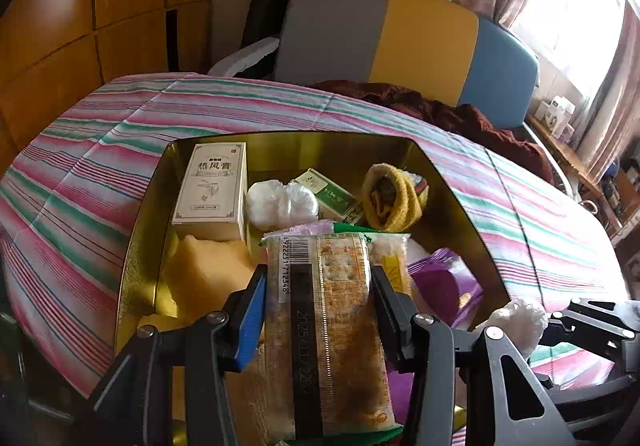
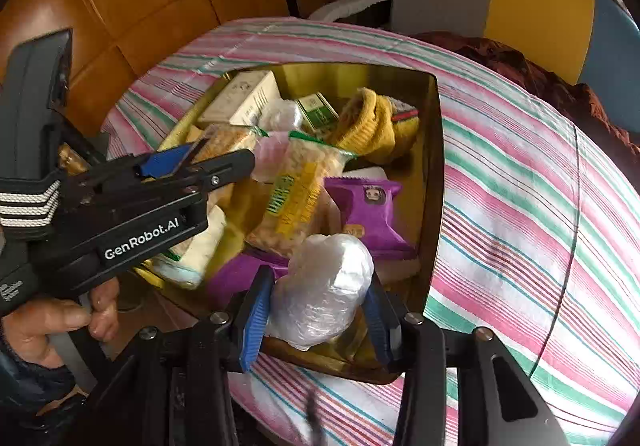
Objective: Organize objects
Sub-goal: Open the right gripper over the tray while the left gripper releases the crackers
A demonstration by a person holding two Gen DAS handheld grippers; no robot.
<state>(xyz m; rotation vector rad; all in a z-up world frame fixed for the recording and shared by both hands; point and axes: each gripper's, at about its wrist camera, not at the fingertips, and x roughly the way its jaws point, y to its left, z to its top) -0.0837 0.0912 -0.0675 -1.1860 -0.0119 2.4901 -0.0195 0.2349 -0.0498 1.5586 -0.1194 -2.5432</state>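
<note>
A gold metal tin sits on a striped cloth. My left gripper is shut on a cracker packet and holds it over the tin's near part; it also shows from the side in the right wrist view. My right gripper is shut on a white plastic-wrapped bundle over the tin's near edge. The tin holds a white box, a second white bundle, a green box, a yellow sock, a purple snack pack and a yellow-labelled cracker pack.
The striped cloth covers a round table. A dark red garment lies at its far edge. A grey, yellow and blue panel and wooden cabinets stand behind. A cluttered shelf runs under the window at right.
</note>
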